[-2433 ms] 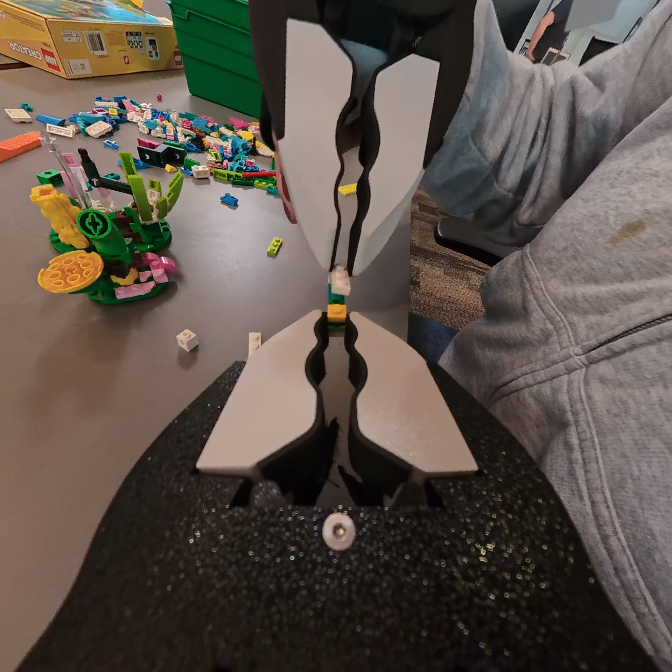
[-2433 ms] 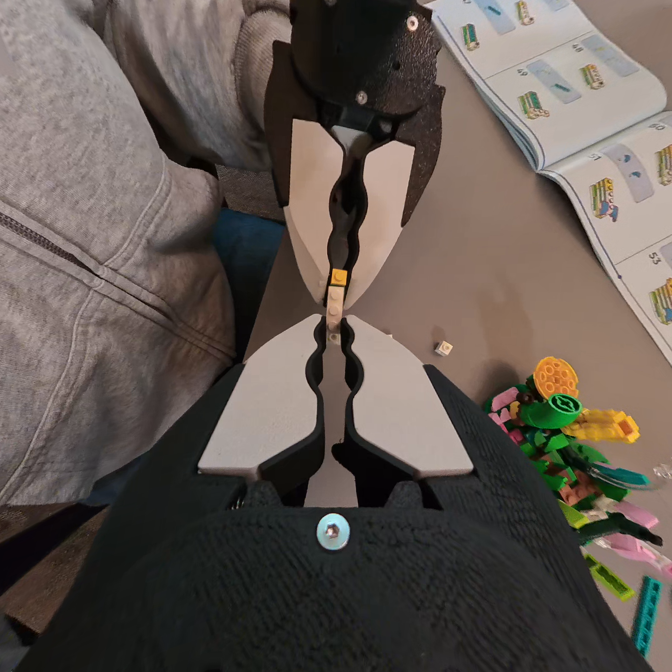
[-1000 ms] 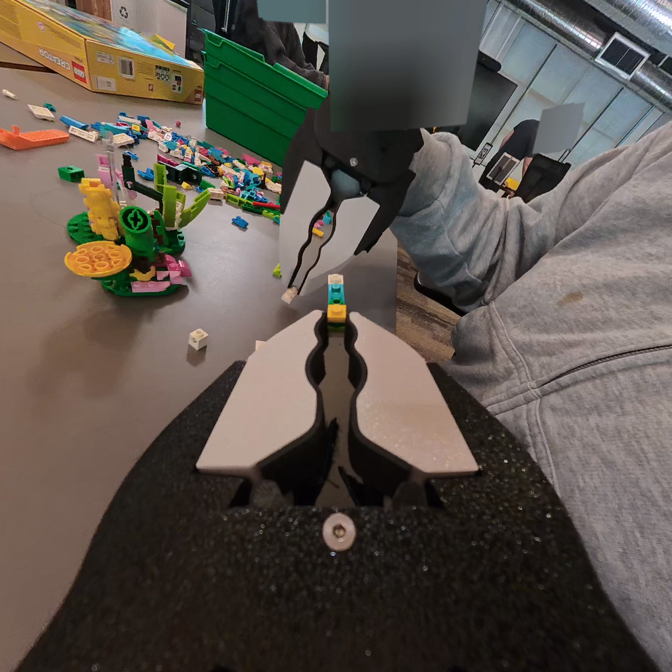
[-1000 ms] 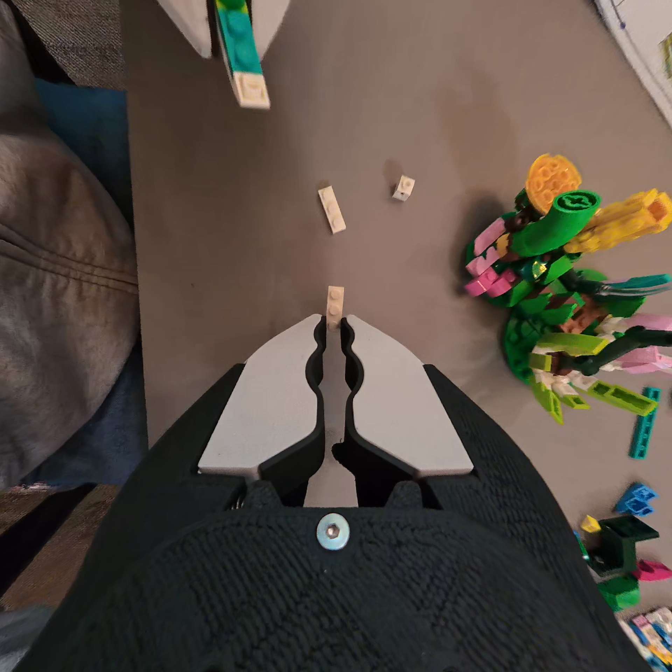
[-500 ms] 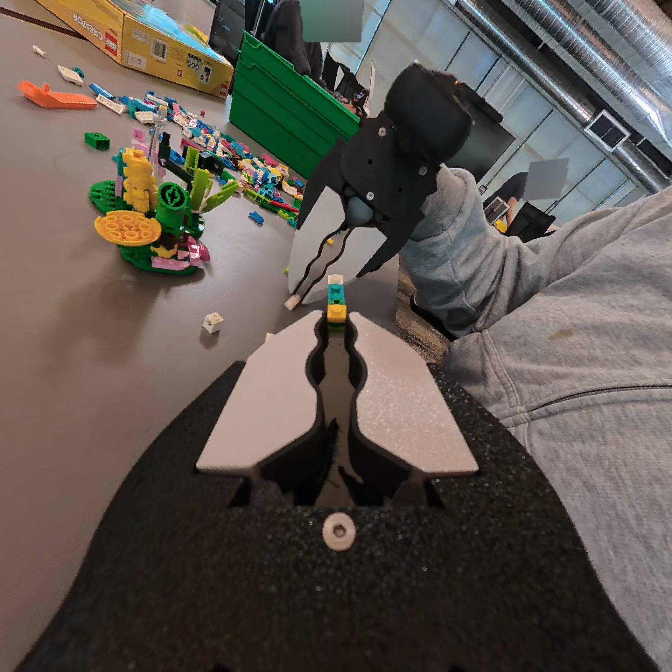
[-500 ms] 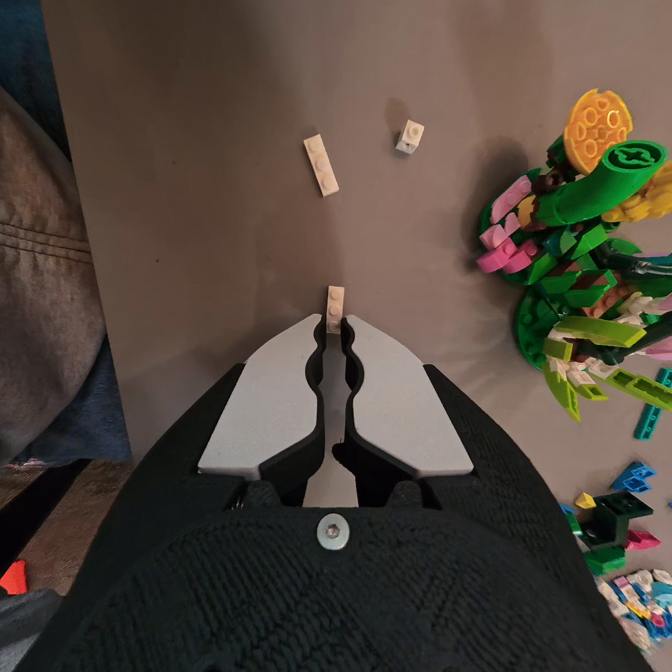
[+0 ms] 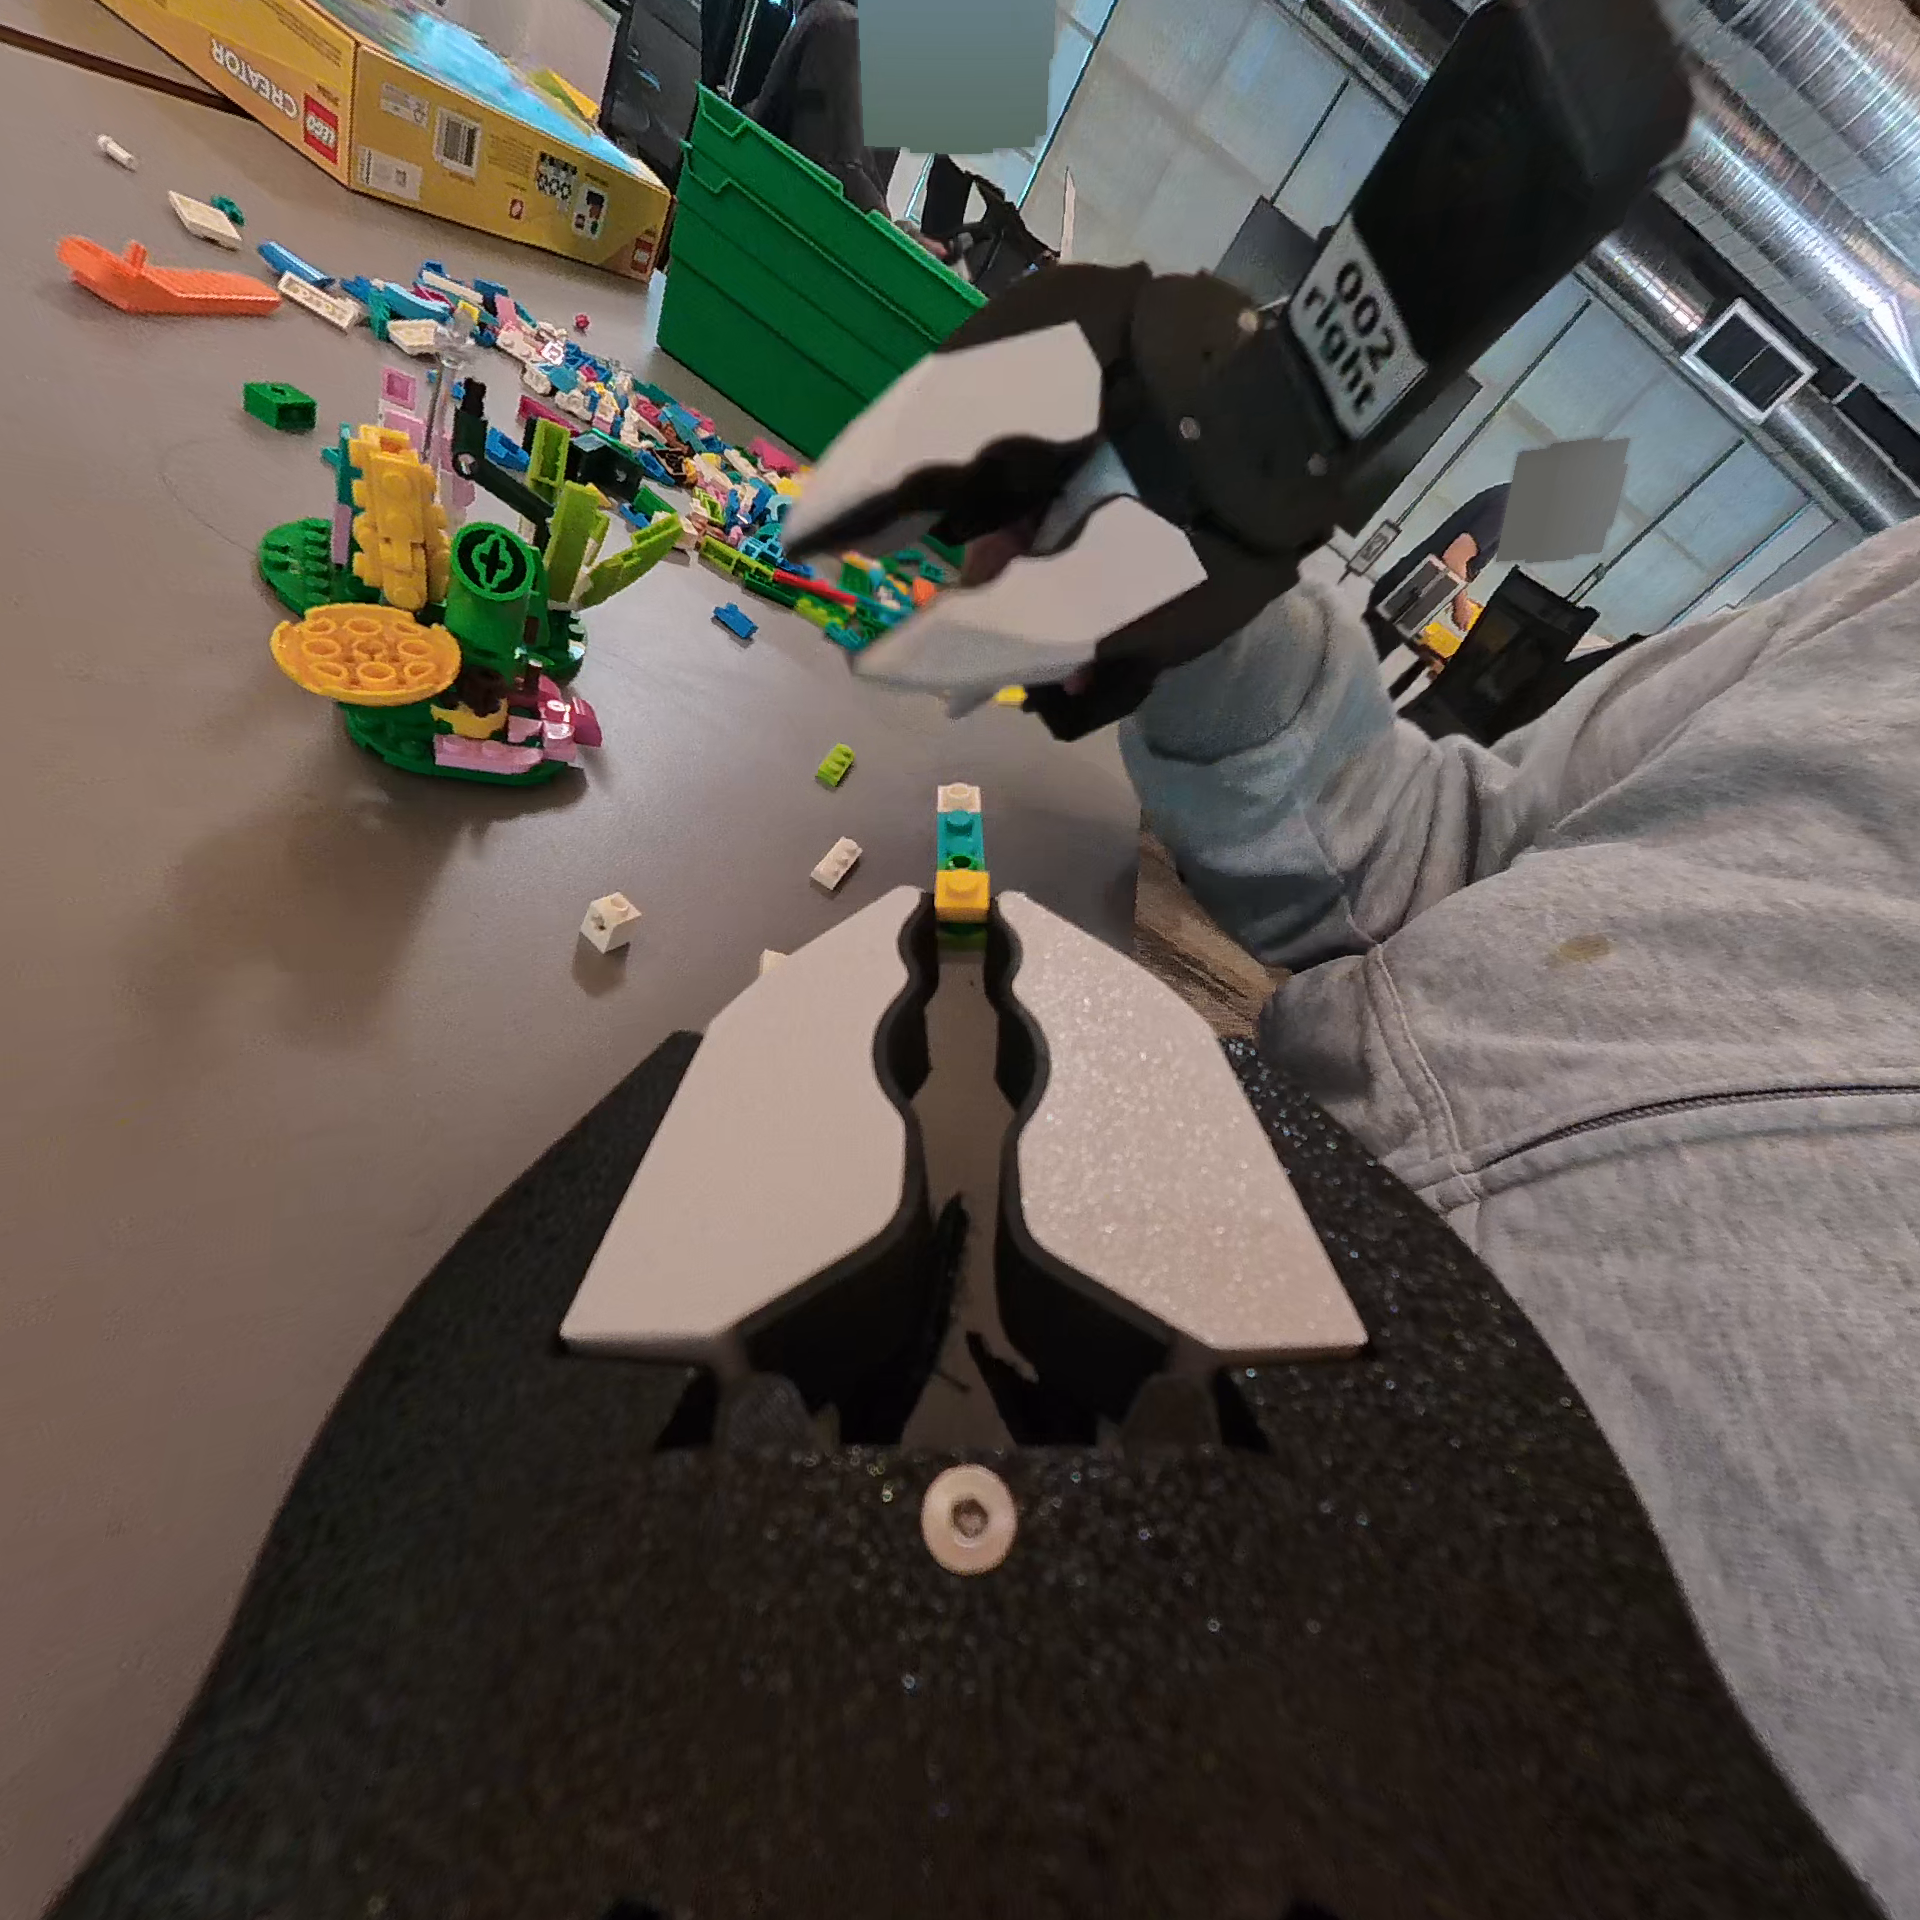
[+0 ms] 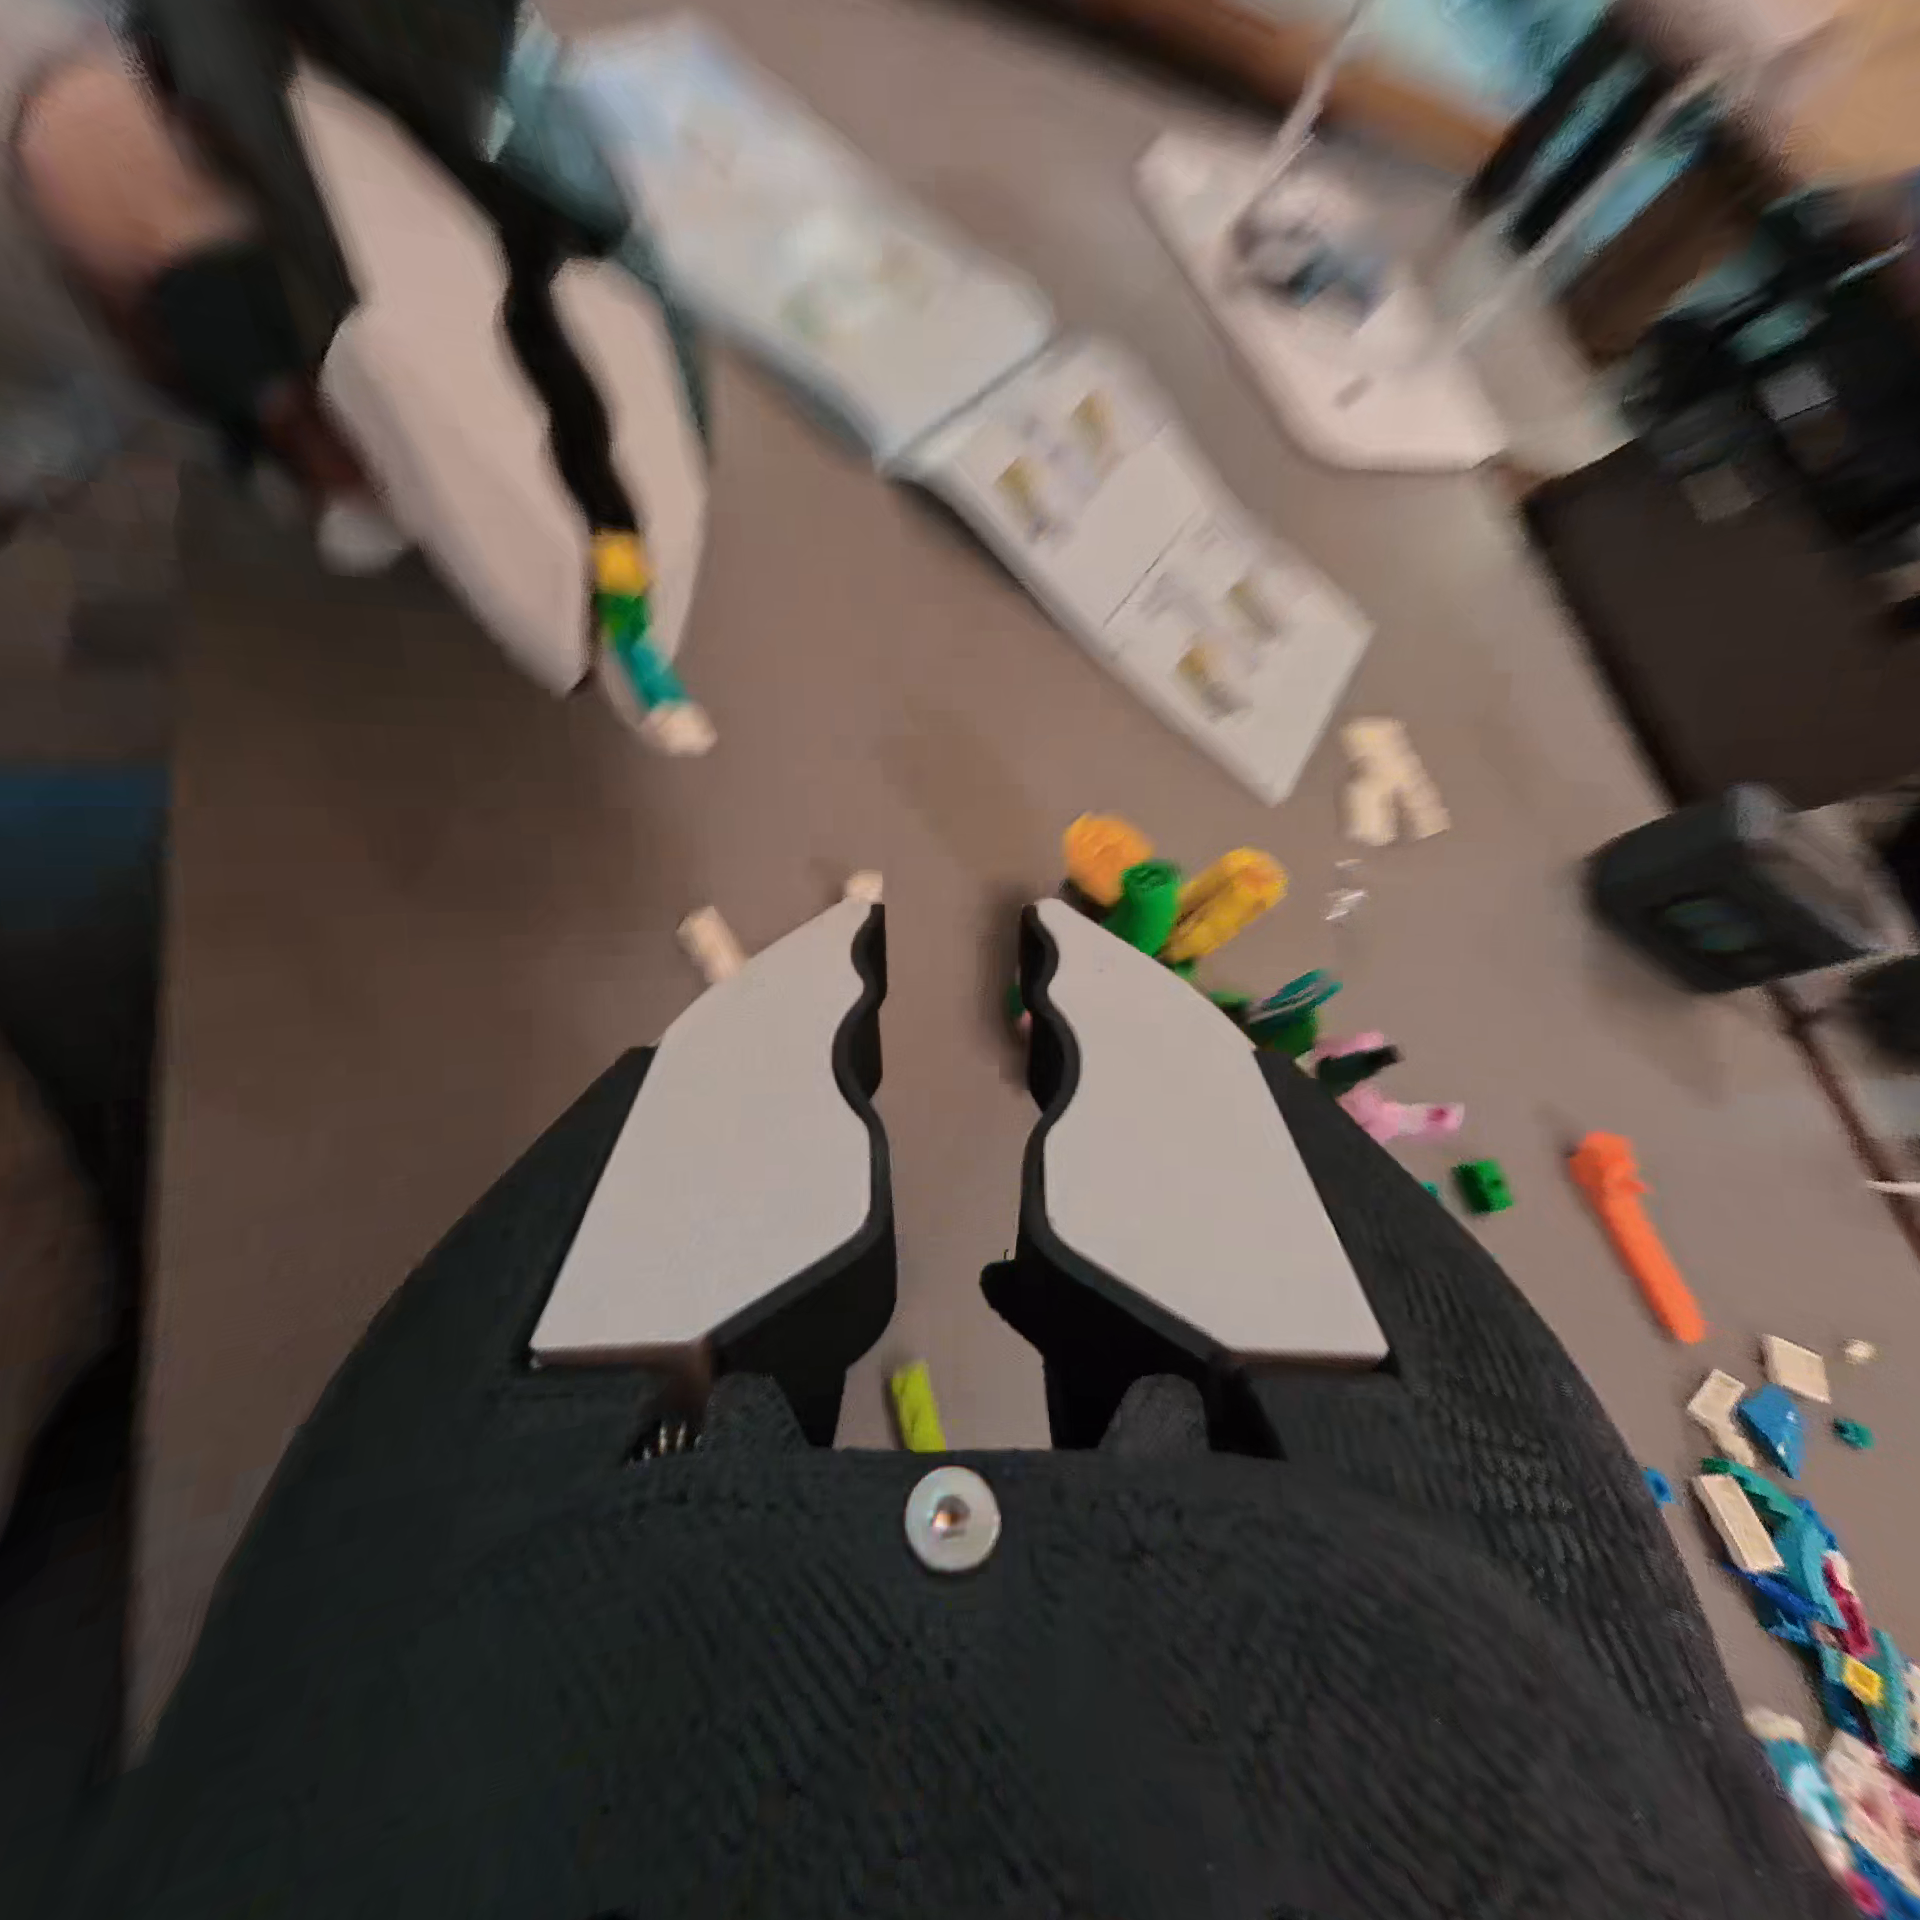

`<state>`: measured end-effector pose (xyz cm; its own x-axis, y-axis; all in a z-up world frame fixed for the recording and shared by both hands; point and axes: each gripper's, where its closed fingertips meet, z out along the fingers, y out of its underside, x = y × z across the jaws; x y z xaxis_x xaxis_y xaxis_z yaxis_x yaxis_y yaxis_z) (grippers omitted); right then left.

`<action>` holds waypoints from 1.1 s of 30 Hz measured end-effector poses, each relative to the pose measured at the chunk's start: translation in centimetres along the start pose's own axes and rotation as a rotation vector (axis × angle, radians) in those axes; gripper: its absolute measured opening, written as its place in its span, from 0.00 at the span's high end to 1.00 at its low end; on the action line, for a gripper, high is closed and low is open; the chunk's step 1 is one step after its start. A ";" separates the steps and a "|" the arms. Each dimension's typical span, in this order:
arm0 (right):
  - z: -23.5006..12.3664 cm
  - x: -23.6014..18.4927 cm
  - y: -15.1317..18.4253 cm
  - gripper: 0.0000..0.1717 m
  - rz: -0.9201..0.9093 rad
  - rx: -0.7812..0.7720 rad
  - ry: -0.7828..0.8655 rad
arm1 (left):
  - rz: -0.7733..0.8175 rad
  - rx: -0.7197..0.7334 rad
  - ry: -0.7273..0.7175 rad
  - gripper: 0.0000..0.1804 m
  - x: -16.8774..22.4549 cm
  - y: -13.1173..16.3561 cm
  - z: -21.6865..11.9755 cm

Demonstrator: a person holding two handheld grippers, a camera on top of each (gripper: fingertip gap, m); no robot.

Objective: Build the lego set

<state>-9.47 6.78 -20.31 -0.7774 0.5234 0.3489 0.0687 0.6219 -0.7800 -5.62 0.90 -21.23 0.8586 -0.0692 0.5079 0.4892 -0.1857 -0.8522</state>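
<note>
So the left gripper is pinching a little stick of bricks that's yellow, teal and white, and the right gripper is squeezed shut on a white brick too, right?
Not quite. The left gripper does pinch the brick stick, but the right gripper holds nothing: the right wrist view shows its fingers apart with only bare table between them.

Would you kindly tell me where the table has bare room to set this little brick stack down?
The table is bare to the left of the left gripper, between the flower model and the near edge; only a white brick sits there. It is crowded farther back, at the loose brick pile before the green bin.
</note>
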 end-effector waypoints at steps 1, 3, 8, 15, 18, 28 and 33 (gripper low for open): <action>0.1 1.0 -0.7 0.87 0.033 0.084 0.082 | 0.003 0.000 0.000 0.96 0.0 0.0 0.0; 0.1 2.9 -1.1 0.89 0.046 0.197 0.271 | 0.008 0.001 -0.001 0.96 0.1 0.0 0.0; -2.6 6.0 -1.3 0.90 -0.160 0.331 0.801 | 0.030 0.013 -0.014 0.96 0.2 -0.1 -0.1; -3.3 7.1 -0.8 0.91 -0.097 0.385 0.884 | 0.029 0.028 -0.002 0.96 0.5 -0.1 -0.3; -2.9 7.3 0.0 0.92 -0.043 0.377 0.857 | 0.025 0.034 0.003 0.96 0.6 -0.2 -0.4; -2.1 6.5 -0.3 0.93 -0.085 0.367 0.832 | 0.016 0.033 0.006 0.96 0.6 -0.2 -0.4; -2.0 6.2 -0.4 0.94 -0.089 0.371 0.825 | 0.013 0.031 0.005 0.96 0.6 -0.1 -0.4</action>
<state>-13.05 10.94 -16.75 -0.0656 0.8220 0.5657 -0.2865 0.5275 -0.7998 -5.27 0.52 -20.78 0.8644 -0.0763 0.4969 0.4822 -0.1540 -0.8624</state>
